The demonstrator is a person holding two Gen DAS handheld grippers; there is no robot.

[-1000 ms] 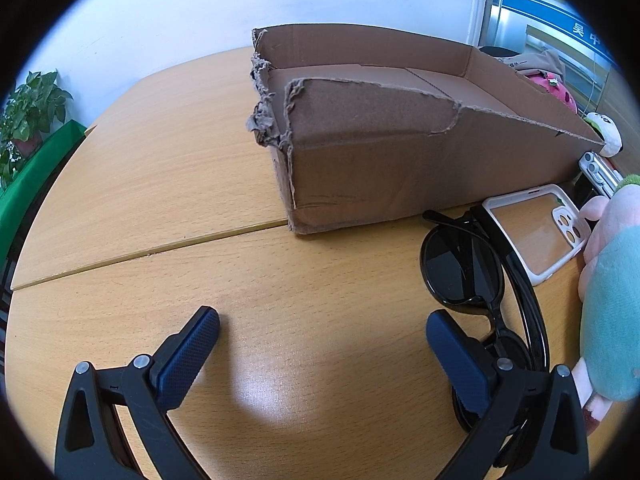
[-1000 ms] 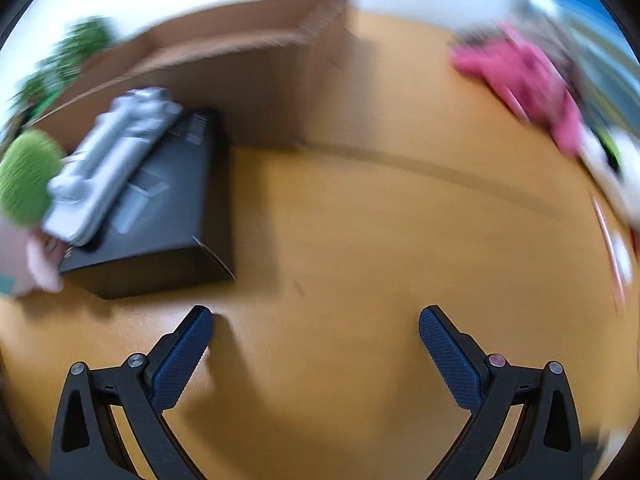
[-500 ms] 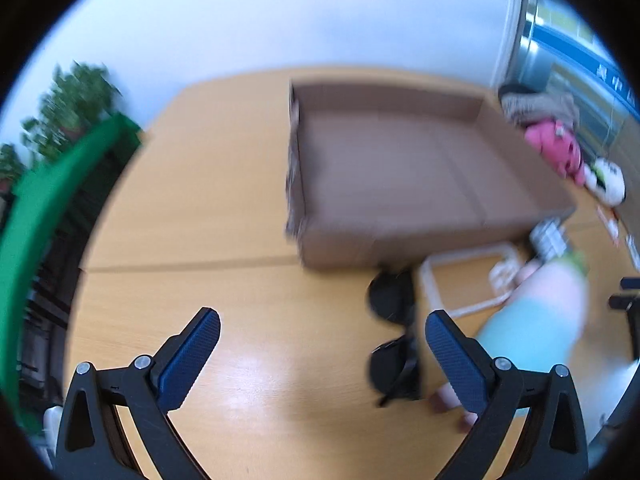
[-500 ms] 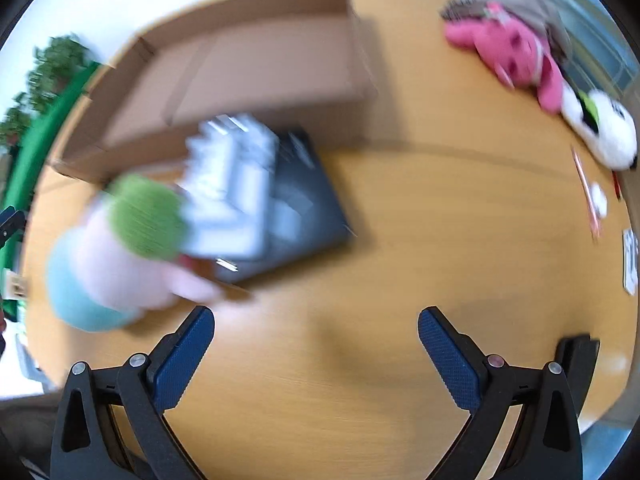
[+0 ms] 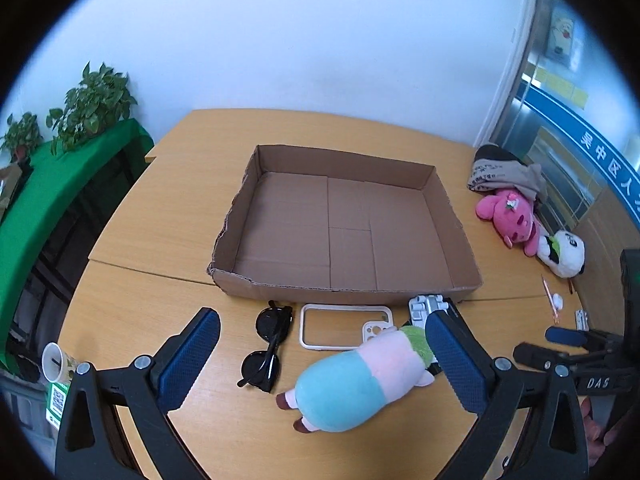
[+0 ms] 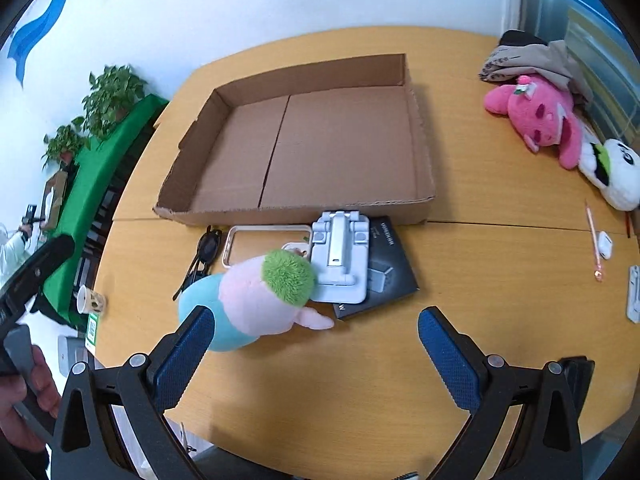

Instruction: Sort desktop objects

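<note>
An open, empty cardboard tray (image 5: 464, 240) (image 6: 420, 128) sits mid-table. In front of it lie black sunglasses (image 5: 268, 350) (image 6: 202, 252), a white phone case (image 5: 344, 326) (image 6: 264, 236), a silver stand (image 6: 340, 256) (image 5: 426, 306) on a black box (image 6: 384, 268), and a teal-and-pink plush with green hair (image 5: 356, 380) (image 6: 248, 304). My left gripper (image 5: 320, 360) is open and raised above the sunglasses and plush. My right gripper (image 6: 316, 356) is open and raised over bare table in front of the plush and box. Both are empty.
A pink plush (image 5: 508, 216) (image 6: 536, 116), a panda plush (image 5: 562, 252) (image 6: 616, 172) and a folded cloth (image 6: 528, 60) lie at the right. A pen (image 6: 594, 244) and small white items are near the right edge. A paper cup (image 5: 56, 362) stands at the left edge.
Both grippers have pulled up and back from table level to a high view over the whole table. Nothing on the table has moved. Both stay open.
</note>
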